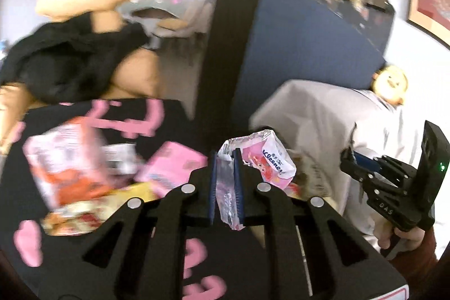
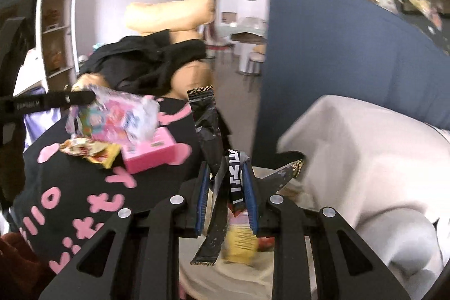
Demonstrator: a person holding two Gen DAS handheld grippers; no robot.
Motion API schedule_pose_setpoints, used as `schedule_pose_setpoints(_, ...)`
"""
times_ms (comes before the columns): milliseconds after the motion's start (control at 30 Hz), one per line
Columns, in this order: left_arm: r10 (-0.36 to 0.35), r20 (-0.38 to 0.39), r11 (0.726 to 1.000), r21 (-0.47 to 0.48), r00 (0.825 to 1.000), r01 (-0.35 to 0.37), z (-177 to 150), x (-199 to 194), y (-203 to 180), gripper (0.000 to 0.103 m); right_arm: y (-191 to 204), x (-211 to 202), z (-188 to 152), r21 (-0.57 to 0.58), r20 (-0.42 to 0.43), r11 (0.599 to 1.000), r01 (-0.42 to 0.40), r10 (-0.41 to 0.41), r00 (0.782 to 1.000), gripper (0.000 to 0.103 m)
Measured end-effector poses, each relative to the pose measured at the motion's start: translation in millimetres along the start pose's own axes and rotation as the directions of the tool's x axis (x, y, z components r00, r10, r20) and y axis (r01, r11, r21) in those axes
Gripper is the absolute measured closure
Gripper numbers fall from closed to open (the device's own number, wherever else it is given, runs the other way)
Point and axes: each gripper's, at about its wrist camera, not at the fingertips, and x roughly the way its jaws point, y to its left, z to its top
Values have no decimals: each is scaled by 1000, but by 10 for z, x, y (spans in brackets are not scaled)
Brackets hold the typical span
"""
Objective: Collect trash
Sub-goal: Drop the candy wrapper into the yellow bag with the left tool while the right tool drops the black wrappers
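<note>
Up front in the left wrist view, the left tongs [image 1: 225, 176] were nearly closed on a crumpled clear-and-pink tissue wrapper [image 1: 261, 159], whose white panel read "Kleenex" in blue. The wrapper's clear tail ran lengthwise between the blue pads [image 1: 213, 184], its printed end pointing away from the camera and flaring to the right. It hung above the edge of a black surface [image 1: 180, 117] with pink lettering too blurred to read here, near a white-lined trash bag [image 1: 317, 114]. More litter lay on the surface to the left: a pink box [image 1: 171, 167], a blurred white and orange packet [image 1: 62, 159] and a yellow wrapper [image 1: 84, 210]. At far right, the right tongs [image 1: 351, 162] showed side-on, marked "DAS"; their opening could not be judged from this view. Turning to the right wrist view, the right tongs [image 2: 226, 187] were pinched on a long black snack wrapper [image 2: 208, 131] that stood roughly upright, its gold-trimmed end pointing up and its lower end dangling below the pads; white characters on it could not be read. It hung over the open mouth of the trash bag [image 2: 351, 145], where a yellow packet [image 2: 240, 246] lay. The surface [image 2: 73, 187] showed pink letters reading partly "llo" and "kitty". The left tongs [image 2: 84, 97] entered from the left, holding the tissue wrapper [image 2: 121, 114] above the pink box [image 2: 149, 151].
</note>
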Motion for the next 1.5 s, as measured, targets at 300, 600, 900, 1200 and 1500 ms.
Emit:
schedule_pose_setpoints(300,-125,-178,992,-15,976,124,-159,1013,-535,92,-614,-22,-103,47,-24,994,99,-98,995,80)
schedule_pose_setpoints(600,-142,-260,990,-44,955,135,-289,1474,-633,92,-697,119,-165,63,-49,994,94,-91,995,80)
schedule_pose_setpoints(900,-173,-243,983,-110,955,150,-307,1439,-449,58,-669,266,-142,83,-65,995,53,-48,997,80)
schedule_pose_setpoints(1200,-30,-200,995,-98,979,11,-381,896,14,53,-434,858,-256,100,-163,995,-25,41,986,80)
schedule_pose_setpoints(1500,43,-187,989,-134,981,-69,-586,484,493,50,-188,1458,-638,62,-336,998,-20,40,941,80)
